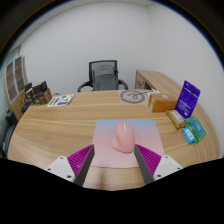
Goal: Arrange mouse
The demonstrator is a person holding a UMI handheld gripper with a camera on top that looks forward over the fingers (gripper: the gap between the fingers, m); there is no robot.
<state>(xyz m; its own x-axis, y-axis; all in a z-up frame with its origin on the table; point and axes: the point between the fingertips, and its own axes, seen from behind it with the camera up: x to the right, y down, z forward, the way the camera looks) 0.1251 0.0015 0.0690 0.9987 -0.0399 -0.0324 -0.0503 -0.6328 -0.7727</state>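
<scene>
A pink mouse (pixel 122 138) lies on a mouse mat (pixel 106 133) that fades from blue to pink, on the wooden desk (pixel 60 128). My gripper (pixel 113 160) is open. Its two fingers, with magenta pads (pixel 80 159), stand wide apart just short of the mat's near edge. The mouse sits just ahead of the fingers, nearer the right finger (pixel 147 160), with a clear gap at each side. Nothing is held.
A black office chair (pixel 103 75) stands behind the desk. A purple box (pixel 187 99) and a teal item (pixel 193 128) are at the right. Papers (pixel 61 99) and a round object (pixel 132 96) lie at the back. A side desk (pixel 160 84) extends at the right.
</scene>
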